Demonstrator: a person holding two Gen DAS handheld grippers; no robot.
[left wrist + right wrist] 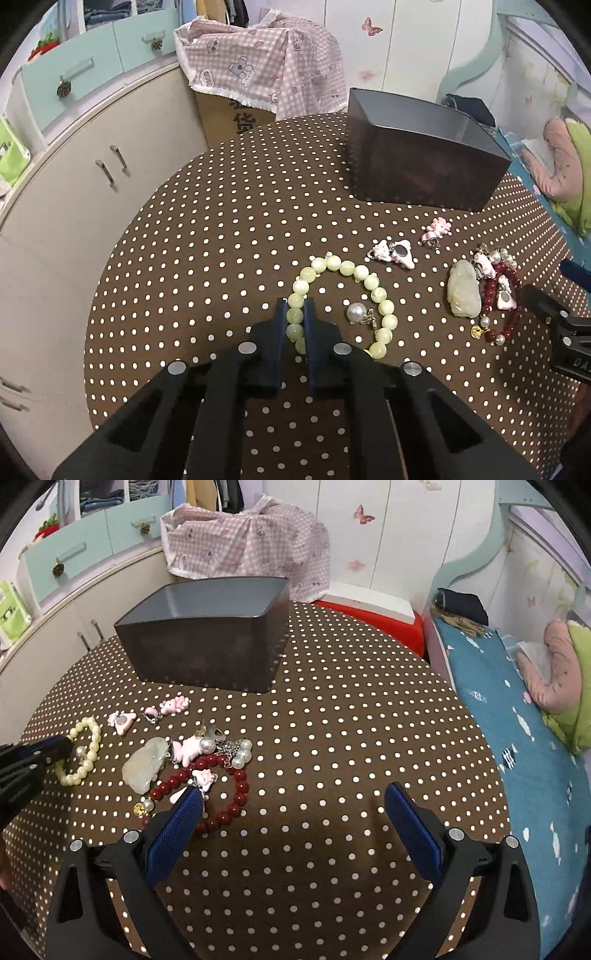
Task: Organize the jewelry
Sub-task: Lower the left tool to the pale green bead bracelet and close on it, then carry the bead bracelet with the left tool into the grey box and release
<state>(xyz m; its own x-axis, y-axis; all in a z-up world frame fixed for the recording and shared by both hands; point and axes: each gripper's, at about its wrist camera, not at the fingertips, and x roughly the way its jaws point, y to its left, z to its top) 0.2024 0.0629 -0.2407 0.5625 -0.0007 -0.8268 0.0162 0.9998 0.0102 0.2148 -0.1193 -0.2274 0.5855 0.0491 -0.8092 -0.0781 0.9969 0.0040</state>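
If lifted fast, the green bracelet (347, 291) clamped in the left gripper (295, 314) could snag the pearl (355, 313); right gripper (295, 797) gapes, empty.

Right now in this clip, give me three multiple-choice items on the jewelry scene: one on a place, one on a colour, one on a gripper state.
1. Where does the dark box stand relative to the jewelry?
A. On the far side of it, on the dotted table
B. On the bed
C. On top of the jade piece

2. What colour is the bead bracelet near the right hand-held gripper?
A. Pale green
B. Dark red
C. Blue

3. What is the left hand-held gripper doing?
A. Wide open over bare cloth
B. Holding the pearl earring
C. Closed on the pale green bracelet

Answers: 1 A, the box sits on the table beyond the scattered pieces. 2 B, its beads are dark red. 3 C, green beads sit pinched between its narrowed fingers in the left wrist view.
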